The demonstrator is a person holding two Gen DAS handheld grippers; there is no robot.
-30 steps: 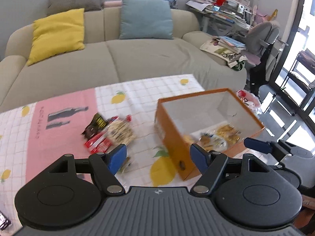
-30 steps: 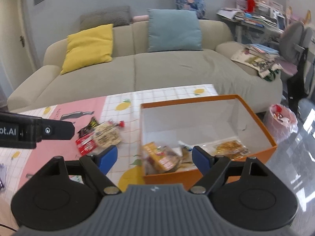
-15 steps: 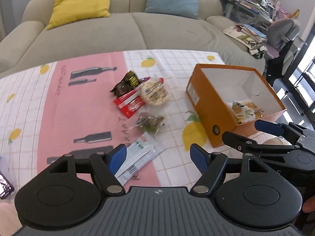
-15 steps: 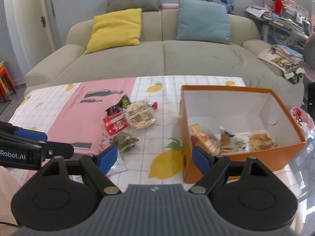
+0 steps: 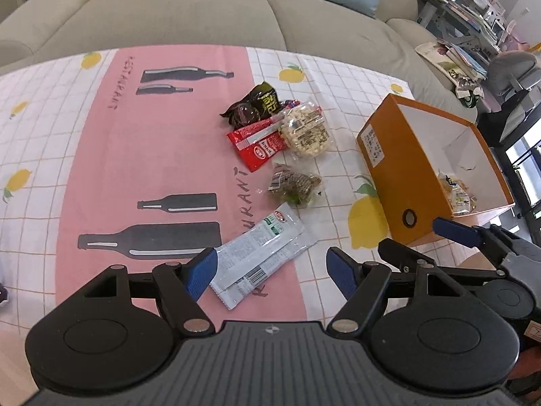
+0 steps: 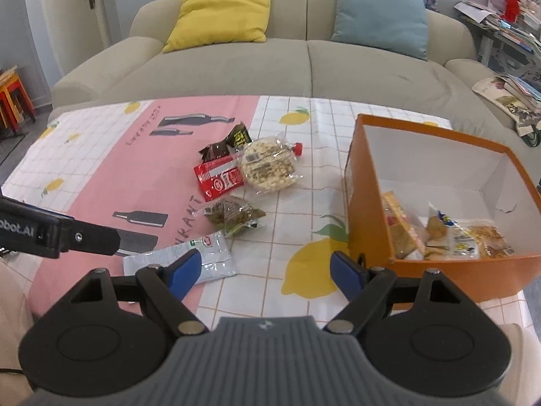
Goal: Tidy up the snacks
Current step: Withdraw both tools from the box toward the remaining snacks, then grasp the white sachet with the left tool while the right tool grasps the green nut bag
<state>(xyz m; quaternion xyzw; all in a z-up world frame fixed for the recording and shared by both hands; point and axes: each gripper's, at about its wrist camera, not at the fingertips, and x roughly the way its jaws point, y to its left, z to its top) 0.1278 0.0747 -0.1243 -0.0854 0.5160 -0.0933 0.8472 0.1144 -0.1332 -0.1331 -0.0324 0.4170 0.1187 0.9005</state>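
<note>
Loose snacks lie mid-table: a dark wrapper (image 5: 257,106), a red packet (image 5: 260,145), a round rice cracker pack (image 5: 306,132), a greenish-brown packet (image 5: 294,184) and two white-green sachets (image 5: 260,253). An orange box (image 6: 439,203) to their right holds several snack packs (image 6: 443,233). My left gripper (image 5: 272,272) hangs open just above the near end of the white sachets, nothing between its fingers. My right gripper (image 6: 265,272) is open and empty over the tablecloth, between the white sachets (image 6: 189,264) and the box's near corner.
A pink, lemon-print tablecloth (image 5: 101,155) covers the table. Behind it stands a beige sofa (image 6: 270,64) with a yellow cushion (image 6: 223,13) and a blue one (image 6: 382,13). Cluttered shelves and an office chair (image 5: 510,77) are at the right. The table's near edge runs by the box.
Both grippers have sunk toward the table and tilted downward. The left one has shifted left, from beside the box to over the white sachets. Both stayed open.
</note>
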